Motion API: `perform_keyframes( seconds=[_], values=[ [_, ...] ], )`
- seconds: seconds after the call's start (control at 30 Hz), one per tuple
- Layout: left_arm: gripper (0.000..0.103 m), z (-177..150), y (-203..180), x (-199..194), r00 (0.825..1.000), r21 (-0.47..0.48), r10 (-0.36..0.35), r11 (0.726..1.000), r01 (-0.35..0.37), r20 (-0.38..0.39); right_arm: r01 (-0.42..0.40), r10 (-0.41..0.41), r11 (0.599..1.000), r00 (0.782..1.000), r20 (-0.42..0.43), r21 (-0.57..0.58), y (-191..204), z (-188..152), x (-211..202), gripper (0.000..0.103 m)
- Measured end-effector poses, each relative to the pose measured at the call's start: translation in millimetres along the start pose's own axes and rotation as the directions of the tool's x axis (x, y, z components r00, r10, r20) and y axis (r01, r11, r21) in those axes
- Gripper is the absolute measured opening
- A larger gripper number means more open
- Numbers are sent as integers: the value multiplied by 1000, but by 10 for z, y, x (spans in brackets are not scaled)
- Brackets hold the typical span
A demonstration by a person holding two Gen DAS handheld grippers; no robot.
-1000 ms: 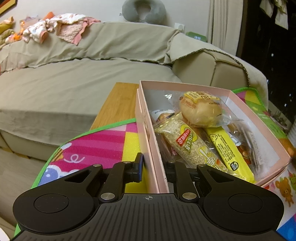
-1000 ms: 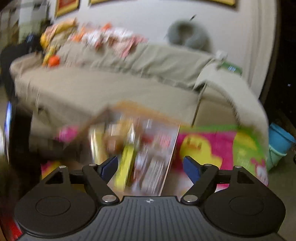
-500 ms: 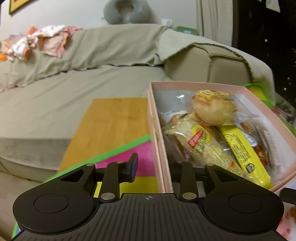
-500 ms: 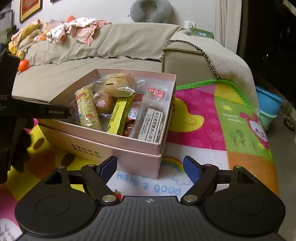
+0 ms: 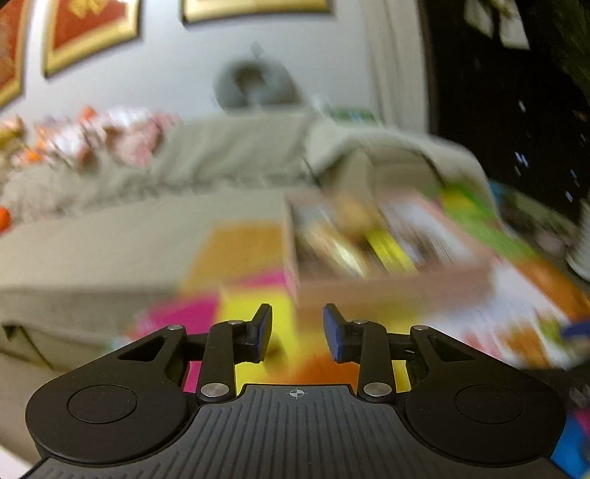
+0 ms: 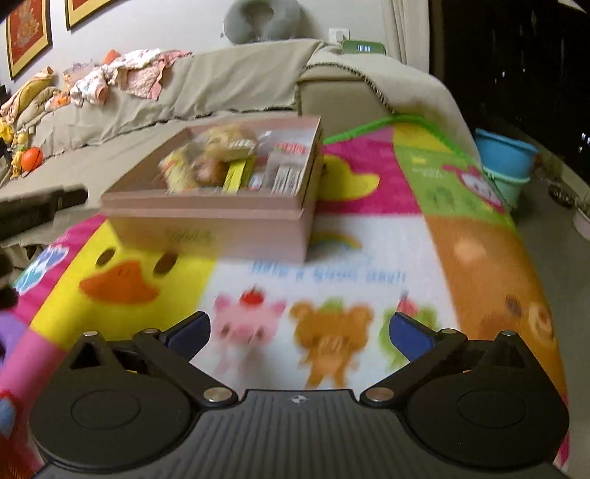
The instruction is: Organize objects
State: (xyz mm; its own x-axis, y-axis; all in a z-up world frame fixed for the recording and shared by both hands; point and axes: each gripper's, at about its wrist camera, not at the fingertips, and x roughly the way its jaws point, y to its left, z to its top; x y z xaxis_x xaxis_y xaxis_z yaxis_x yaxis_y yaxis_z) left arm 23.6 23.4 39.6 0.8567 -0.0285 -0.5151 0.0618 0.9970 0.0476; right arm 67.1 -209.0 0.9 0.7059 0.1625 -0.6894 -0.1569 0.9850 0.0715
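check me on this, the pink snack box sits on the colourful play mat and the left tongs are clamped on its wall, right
Not quite. The pink snack box does sit on the colourful play mat, but the left tongs grip nothing: the left wrist view shows them open, short of the box with only mat between the pads. The right tongs are open too.

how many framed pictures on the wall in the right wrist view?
2. One red framed picture at the far left of the wall, a second frame just right of it, cut off by the top edge. More may lie outside the view.
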Motion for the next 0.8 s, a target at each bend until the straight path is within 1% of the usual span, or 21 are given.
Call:
perform_keyframes(
  seconds=[0.07, 0.1, 0.13, 0.17, 0.2, 0.27, 0.3, 0.33, 0.4, 0.47, 0.53, 0.67, 0.77, 0.8],
  values=[
    [35, -158, -121, 1, 994, -13, -56, 998, 55, -89, 7, -7, 1000, 1000, -11, -2, 96, -123, -6, 103],
    [35, -216, -168, 2, 993, -15, -64, 998, 62, -103, 24, -24, 1000, 1000, -19, -10, 145, -175, 12, 103],
    [35, -270, -214, 0, 993, -10, -56, 998, 55, -106, 52, -53, 998, 998, -29, -27, 183, -222, 59, 103],
    [35, -311, -263, 8, 993, 0, -40, 999, 40, -111, 63, -63, 997, 998, 11, -34, 207, -263, 40, 103],
    [35, -338, -293, 4, 994, 6, -25, 1000, 26, -102, 67, -67, 998, 998, 19, -18, 206, -288, 41, 103],
    [33, -393, -322, -6, 997, 8, -7, 1000, 7, -76, 72, -72, 997, 995, 67, -3, 200, -352, 15, 103],
    [32, -407, -338, -7, 998, 4, -7, 1000, 7, -65, 77, -77, 997, 994, 77, 5, 199, -378, 7, 103],
    [29, -441, -341, -14, 998, 8, -8, 1000, 9, -58, 81, -83, 996, 993, 84, 22, 188, -388, -6, 103],
    [25, -432, -366, 13, 998, 18, -22, 1000, 23, -54, 124, -127, 992, 987, 96, 36, 201, -418, -20, 103],
    [25, -448, -364, -4, 998, 6, -29, 1000, 29, -56, 128, -131, 991, 987, 97, 29, 209, -412, -18, 103],
    [25, -459, -357, 2, 998, -22, -28, 999, 27, -57, 114, -117, 993, 989, 91, 28, 187, -394, -5, 103],
    [25, -477, -271, -7, 997, -80, -57, 995, 52, -55, 112, -113, 994, 990, 88, 19, 195, -389, 8, 103],
    [31, -504, -250, -54, 995, -118, -95, 989, 89, -44, 103, -105, 994, 990, 92, 27, 176, -398, -3, 103],
    [34, -514, -280, -78, 993, -107, -112, 988, 108, -41, 101, -104, 994, 990, 93, 29, 176, -399, -6, 103]
  ],
)
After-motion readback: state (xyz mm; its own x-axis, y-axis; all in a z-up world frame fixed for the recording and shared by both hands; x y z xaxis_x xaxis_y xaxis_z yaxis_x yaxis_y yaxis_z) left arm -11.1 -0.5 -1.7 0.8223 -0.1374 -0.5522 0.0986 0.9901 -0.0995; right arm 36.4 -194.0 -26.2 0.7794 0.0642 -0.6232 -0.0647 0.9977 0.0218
